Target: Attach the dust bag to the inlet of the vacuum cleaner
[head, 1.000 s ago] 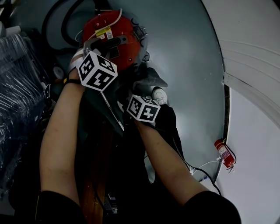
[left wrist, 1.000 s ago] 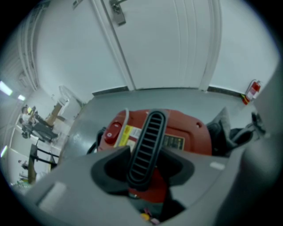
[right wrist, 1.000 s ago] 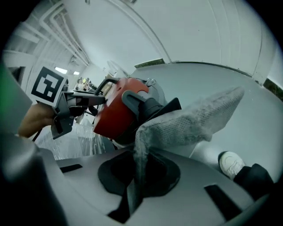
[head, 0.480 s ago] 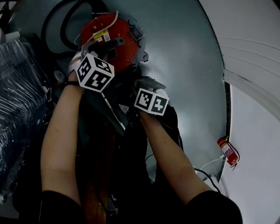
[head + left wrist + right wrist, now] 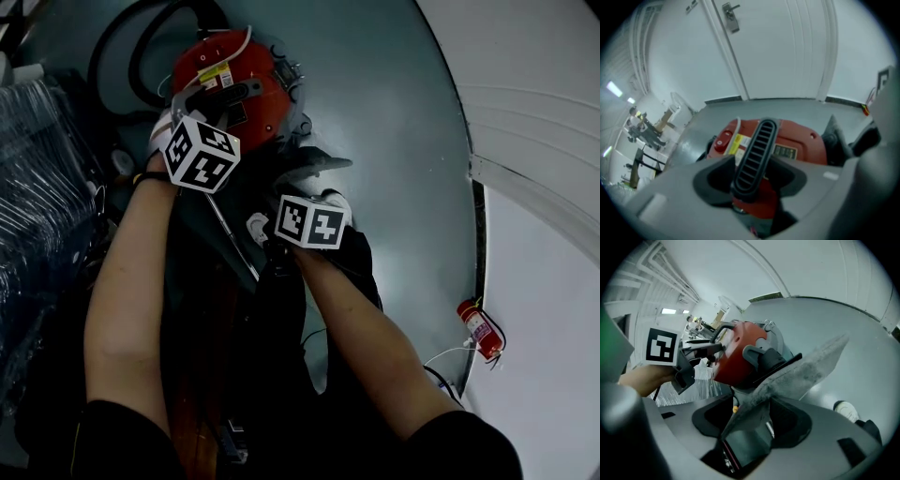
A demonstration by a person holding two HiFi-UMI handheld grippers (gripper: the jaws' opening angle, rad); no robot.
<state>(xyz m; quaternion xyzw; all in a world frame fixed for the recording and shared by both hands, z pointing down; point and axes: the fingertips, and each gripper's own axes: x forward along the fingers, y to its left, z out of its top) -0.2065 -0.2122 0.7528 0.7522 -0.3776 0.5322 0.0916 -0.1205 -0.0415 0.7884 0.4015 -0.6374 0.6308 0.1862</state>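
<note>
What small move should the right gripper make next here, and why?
Probably draw the right gripper back off the dust bag: its jaws are opening around the bag, whose collar end reaches the inlet, while the left gripper holds the vacuum cleaner by its handle. Seating is unclear.

Left hand-held gripper (image 5: 751, 166) clamped, pitched downward

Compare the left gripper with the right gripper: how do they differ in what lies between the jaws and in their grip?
The left gripper is shut on the black ribbed handle of the red vacuum cleaner; the right gripper has the grey dust bag between its jaws. The left gripper's jaws press the handle; the right gripper's are opening, clear of the bag. Both face the vacuum cleaner.
</note>
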